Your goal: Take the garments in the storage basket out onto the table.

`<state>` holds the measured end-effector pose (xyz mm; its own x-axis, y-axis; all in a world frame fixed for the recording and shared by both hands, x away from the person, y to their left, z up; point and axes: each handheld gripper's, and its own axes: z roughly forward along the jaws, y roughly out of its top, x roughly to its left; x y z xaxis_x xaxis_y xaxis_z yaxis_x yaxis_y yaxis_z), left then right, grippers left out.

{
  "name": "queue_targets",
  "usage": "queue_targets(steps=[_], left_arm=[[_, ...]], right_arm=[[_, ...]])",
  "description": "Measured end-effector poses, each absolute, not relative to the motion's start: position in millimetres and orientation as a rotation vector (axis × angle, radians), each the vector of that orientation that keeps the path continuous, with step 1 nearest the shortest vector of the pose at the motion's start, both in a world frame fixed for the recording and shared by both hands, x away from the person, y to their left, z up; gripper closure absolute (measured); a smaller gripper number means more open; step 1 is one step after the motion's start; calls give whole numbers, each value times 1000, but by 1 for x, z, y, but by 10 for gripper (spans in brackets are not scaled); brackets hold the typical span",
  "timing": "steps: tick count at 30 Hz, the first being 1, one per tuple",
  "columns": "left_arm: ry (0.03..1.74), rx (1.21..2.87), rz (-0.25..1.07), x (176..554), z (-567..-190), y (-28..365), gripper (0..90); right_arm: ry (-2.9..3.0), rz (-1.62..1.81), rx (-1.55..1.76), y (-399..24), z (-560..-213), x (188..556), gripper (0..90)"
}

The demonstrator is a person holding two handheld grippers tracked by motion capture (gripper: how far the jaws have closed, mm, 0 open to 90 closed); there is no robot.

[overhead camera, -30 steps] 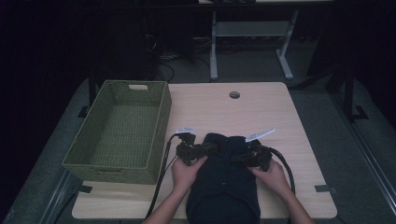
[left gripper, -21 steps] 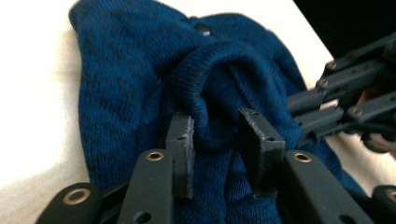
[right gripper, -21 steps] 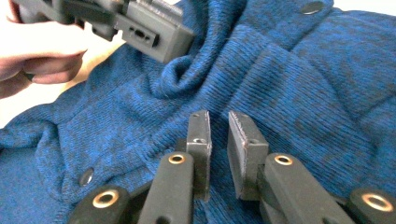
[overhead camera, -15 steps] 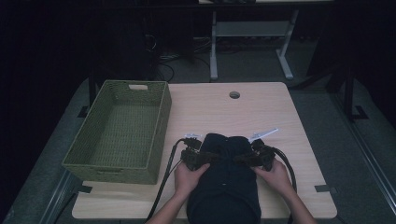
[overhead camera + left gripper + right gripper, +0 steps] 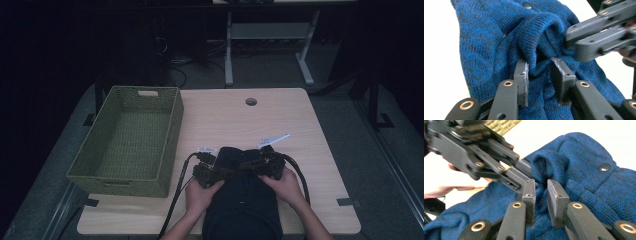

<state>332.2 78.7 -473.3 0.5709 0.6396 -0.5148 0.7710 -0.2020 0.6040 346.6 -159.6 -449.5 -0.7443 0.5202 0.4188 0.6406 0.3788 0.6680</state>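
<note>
Blue knitted garment (image 5: 486,50) lies bunched at the table's (image 5: 225,117) near edge, right of the green woven basket (image 5: 165,150), whose visible inside holds nothing. The left gripper (image 5: 540,75), its jaws just having narrowed, pinches a fold of the knit between its pads. The right gripper (image 5: 541,195), jaws just eased slightly apart, clamps a ridge of the same cloth

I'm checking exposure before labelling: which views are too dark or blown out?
High view: dim, the sweater reads nearly black and the room behind is dark. Left gripper view: table blown to white, knit sharp. Right gripper view: table likewise white, the near tongs slightly soft.
</note>
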Motion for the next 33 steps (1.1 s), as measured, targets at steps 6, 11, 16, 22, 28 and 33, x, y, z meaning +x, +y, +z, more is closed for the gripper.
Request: queue_targets(steps=[6,11,16,22,28,33], left_arm=[[1116,1837,-174,331,-463,88,659],[1088,1753,-125,334,-449,92,657],[1084,1745,-116,343,-445,88,652],[1118,1797,-153,356,-458,75,652],[1150,1855,-186,361,-472,70,653],[1152,1877,-166,358,-471,71,652]], right_arm=[[-2489,-1268,-1082,-161,-460,350,795],[-2484,-1267,-1094,-161,-463,351,806],[-2509,-1275,-1073,-163,-457,347,775],[-2481,-1328,-1126,-185,-448,346,756],[-2482,-1309,-1192,-203,-449,348,756],[-2472,-1292,-1229,-209,-453,347,745]])
